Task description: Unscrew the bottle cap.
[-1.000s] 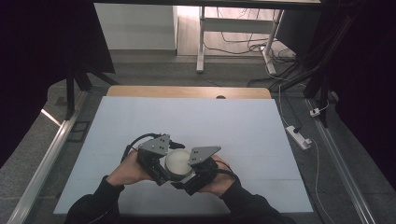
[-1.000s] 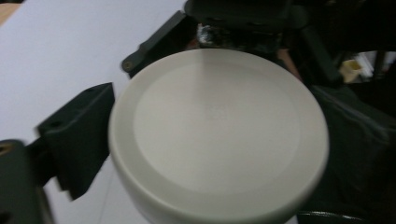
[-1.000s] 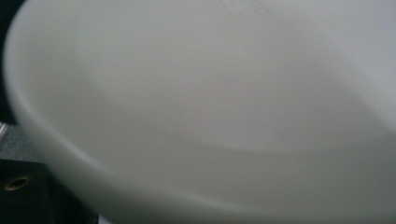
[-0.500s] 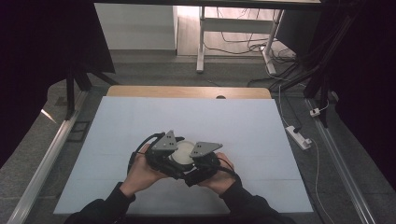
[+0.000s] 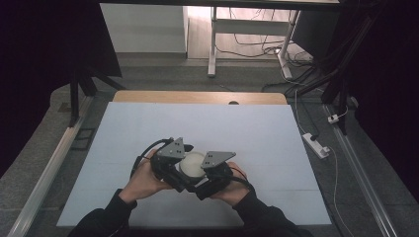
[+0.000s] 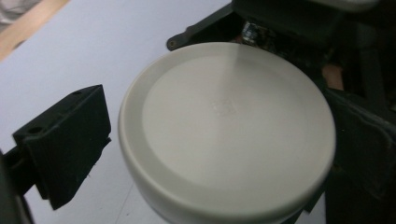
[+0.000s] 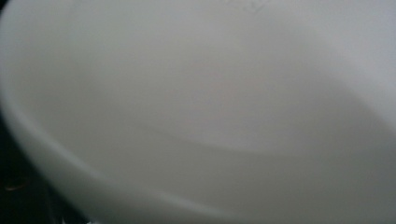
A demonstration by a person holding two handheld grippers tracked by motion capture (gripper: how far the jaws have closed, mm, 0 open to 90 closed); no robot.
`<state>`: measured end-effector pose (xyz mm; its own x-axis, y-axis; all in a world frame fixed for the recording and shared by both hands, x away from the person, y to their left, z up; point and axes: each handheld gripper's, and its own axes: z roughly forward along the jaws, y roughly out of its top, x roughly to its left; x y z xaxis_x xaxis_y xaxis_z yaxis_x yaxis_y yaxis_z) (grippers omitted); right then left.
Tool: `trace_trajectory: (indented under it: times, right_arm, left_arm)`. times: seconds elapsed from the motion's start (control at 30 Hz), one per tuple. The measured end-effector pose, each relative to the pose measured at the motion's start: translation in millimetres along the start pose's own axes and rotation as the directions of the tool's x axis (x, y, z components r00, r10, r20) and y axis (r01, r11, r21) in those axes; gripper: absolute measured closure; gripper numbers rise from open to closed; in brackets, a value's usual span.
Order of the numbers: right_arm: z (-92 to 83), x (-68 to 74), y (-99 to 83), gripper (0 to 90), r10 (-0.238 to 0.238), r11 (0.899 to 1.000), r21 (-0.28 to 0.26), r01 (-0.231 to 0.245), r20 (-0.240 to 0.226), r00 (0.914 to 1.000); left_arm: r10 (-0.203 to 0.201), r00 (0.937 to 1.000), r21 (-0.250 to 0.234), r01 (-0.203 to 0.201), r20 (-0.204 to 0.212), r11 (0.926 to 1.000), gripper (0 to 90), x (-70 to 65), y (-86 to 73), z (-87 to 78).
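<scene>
Hands: the person's left hand [image 5: 143, 180] and right hand [image 5: 232, 190] came in from the near edge of the table, close together, each wrapped round a gripper.
Left gripper: the left gripper [image 5: 170, 163] sat just left of a white bowl; in the left gripper view its jaws stood apart, one black jaw clear of the bowl at the left of that view with bare table between them, the other close against the bowl's far side, contact not clear.
Right gripper: the right gripper [image 5: 215, 170] sat just right of the bowl; whether its jaws were apart or clamped could not be told, since its own view was blurred white at very close range.
Bowl: the white bowl [image 6: 226, 126] lay upside down between the two grippers, its flat base and foot ring facing up, above the near middle of the table.
Table: the pale blue table top [image 5: 197, 123] stretched bare beyond the grippers to a wooden far edge [image 5: 197, 97].
Floor beyond: a white power strip [image 5: 316, 144] lay on the grey floor to the right of the table.
</scene>
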<state>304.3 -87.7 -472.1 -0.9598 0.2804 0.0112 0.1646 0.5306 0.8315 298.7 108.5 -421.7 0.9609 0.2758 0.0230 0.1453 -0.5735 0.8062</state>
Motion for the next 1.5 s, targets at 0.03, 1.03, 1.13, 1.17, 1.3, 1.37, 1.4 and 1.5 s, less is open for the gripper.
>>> trace_trajectory:
  times: [0.03,1.03,1.13,1.17,1.3,1.37,1.4,1.5]
  right_arm:
    - [0.1,0.9,0.3,6.8,-0.007,1.0,-0.002,0.007,-0.014,0.9999]
    - [1.1,-2.2,-0.6,6.8,0.031,0.999,0.019,-0.032,0.078,0.9965]
    - [2.1,-1.8,-1.0,6.8,0.027,0.999,0.022,-0.029,0.075,0.9968]
    - [2.5,-1.6,-1.1,6.8,0.026,0.999,0.023,-0.028,0.075,0.9969]
    - [2.7,-1.0,-1.1,6.8,0.024,0.999,0.025,-0.026,0.069,0.9974]
    - [2.7,-1.0,-1.2,6.8,0.024,0.999,0.024,-0.026,0.069,0.9973]
    - [2.7,-1.3,-1.3,6.8,0.025,0.999,0.024,-0.027,0.068,0.9974]
    - [2.2,-1.8,-1.4,6.8,0.025,0.999,0.022,-0.027,0.069,0.9973]
  left_arm:
    - [0.016,0.9995,-0.01,-0.016,0.026,0.9998,0.0,1.2,-1.3,-1.8]
    - [-0.077,0.9924,-0.043,0.073,-0.096,0.9964,7.9,-5.9,2.1,4.7]
    - [-0.08,0.9922,-0.053,0.075,-0.096,0.9958,7.9,-6.6,3.2,2.2]
    - [-0.077,0.9919,-0.053,0.072,-0.101,0.996,7.9,-7.0,3.5,1.5]
    - [-0.075,0.9912,-0.054,0.069,-0.109,0.9961,7.9,-7.0,4.2,-1.0]
    - [-0.076,0.9908,-0.057,0.07,-0.112,0.9959,7.9,-6.5,4.2,-3.0]
    - [-0.076,0.9905,-0.06,0.07,-0.115,0.9958,7.9,-6.2,4.2,-4.1]
    - [-0.082,0.9895,-0.066,0.074,-0.119,0.995,7.9,-5.2,4.0,-7.0]
